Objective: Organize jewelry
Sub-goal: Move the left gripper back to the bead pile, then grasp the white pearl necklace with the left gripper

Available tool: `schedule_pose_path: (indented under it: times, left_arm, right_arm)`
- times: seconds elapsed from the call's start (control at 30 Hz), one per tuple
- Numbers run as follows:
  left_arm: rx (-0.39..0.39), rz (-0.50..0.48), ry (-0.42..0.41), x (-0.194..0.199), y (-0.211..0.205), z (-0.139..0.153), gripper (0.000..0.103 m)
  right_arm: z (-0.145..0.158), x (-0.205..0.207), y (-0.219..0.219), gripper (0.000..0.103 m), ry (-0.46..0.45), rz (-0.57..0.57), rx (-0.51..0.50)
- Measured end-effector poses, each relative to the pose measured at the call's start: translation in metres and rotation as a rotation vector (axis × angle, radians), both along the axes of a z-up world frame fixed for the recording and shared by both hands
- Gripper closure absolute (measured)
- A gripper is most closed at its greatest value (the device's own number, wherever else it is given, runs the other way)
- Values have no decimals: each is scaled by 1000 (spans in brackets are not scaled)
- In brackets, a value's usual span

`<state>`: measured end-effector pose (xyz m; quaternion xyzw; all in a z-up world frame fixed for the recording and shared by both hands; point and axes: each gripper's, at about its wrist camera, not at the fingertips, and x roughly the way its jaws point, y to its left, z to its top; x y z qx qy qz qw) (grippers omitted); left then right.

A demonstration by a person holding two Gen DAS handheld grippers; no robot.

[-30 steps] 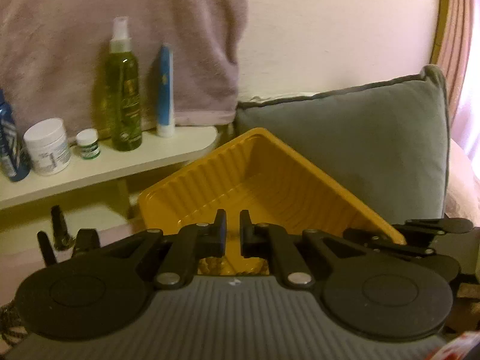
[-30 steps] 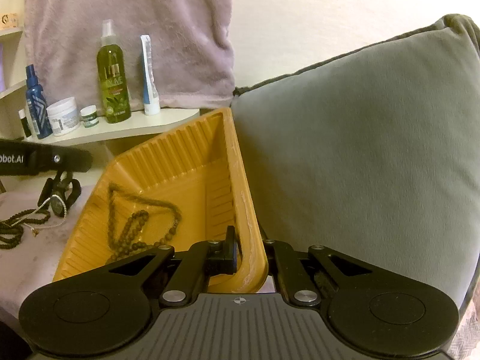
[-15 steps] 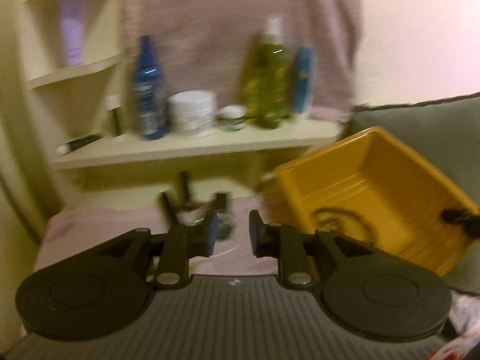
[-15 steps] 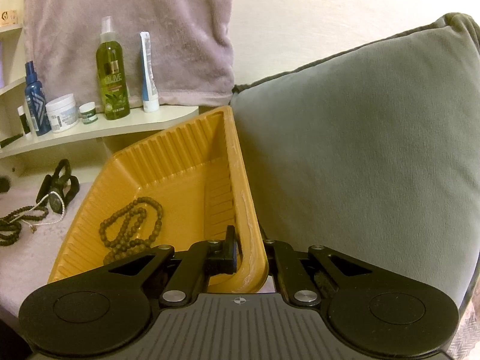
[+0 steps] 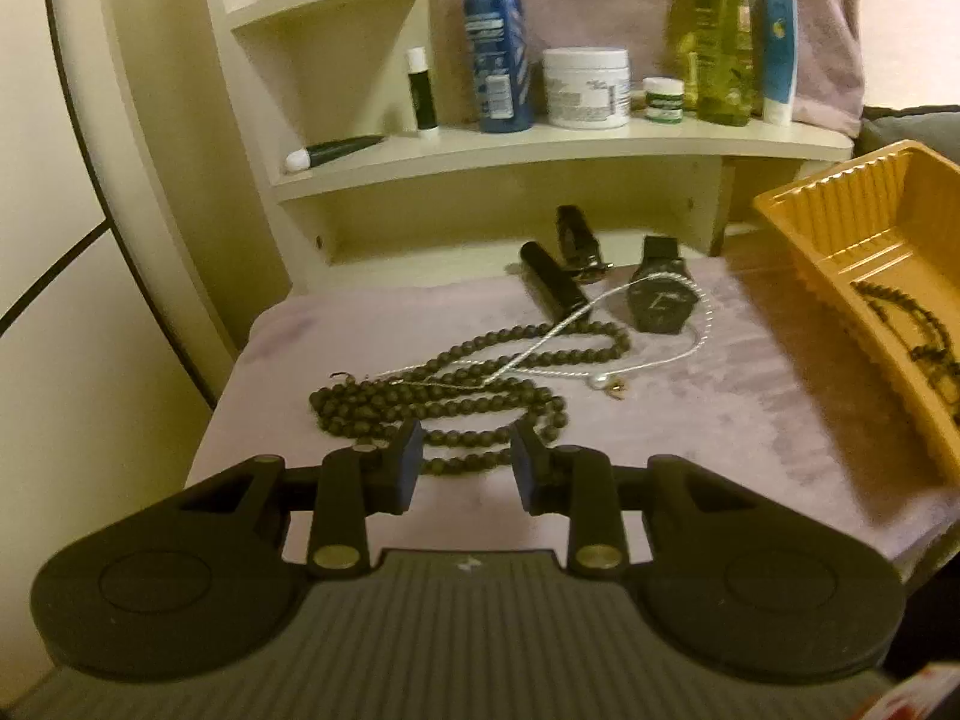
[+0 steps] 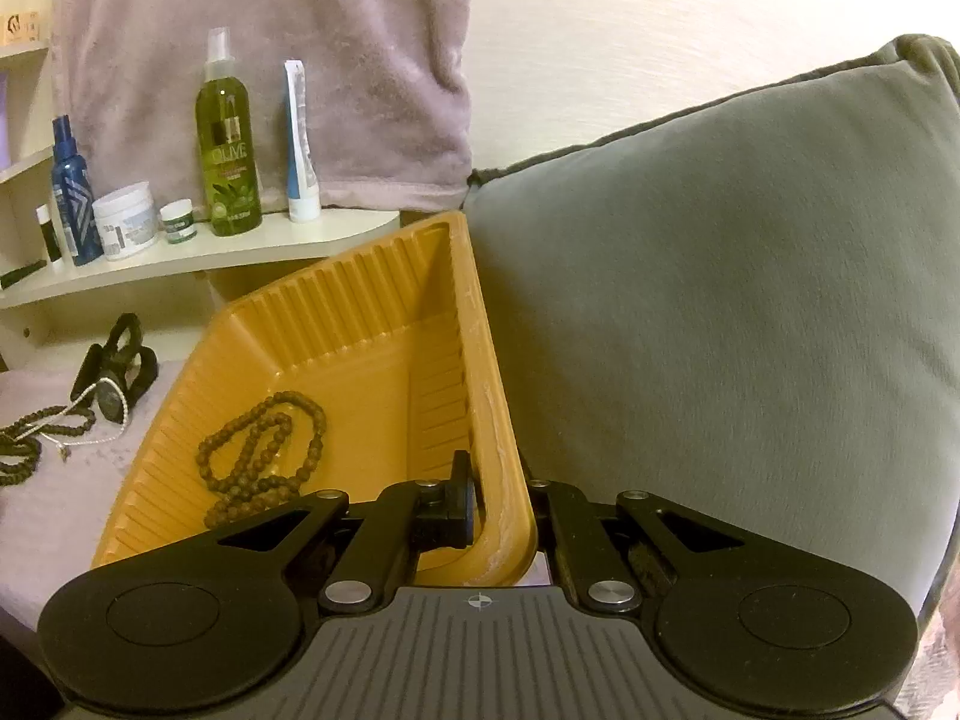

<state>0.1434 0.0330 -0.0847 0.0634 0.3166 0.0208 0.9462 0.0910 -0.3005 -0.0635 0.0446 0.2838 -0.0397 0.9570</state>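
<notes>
The yellow tray (image 6: 336, 360) leaned tilted against a grey cushion (image 6: 720, 300), its near rim clamped in the right gripper (image 6: 503, 510), with a brown bead necklace (image 6: 264, 456) lying inside it. On the pink cloth (image 5: 690, 420) beside the tray lay a long dark bead strand (image 5: 456, 402), a thin silver chain (image 5: 600, 354) draped over it, and a black watch (image 5: 663, 297). The left gripper (image 5: 462, 462) hovered just above the dark strand, its jaws having just been opening to a narrow gap with nothing gripped.
</notes>
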Motion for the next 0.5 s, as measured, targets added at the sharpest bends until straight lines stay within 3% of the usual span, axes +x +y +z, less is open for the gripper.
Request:
schedule_pose_path:
  times: [0.27,0.5]
  left_arm:
    - [30,-57,-12,27,-2,-4,75]
    - [94,-147,44,58,-10,-15,77]
  right_arm:
    - [0,5,1,97,9,-2,-13]
    - [-1,7,1,97,17,-4,-18]
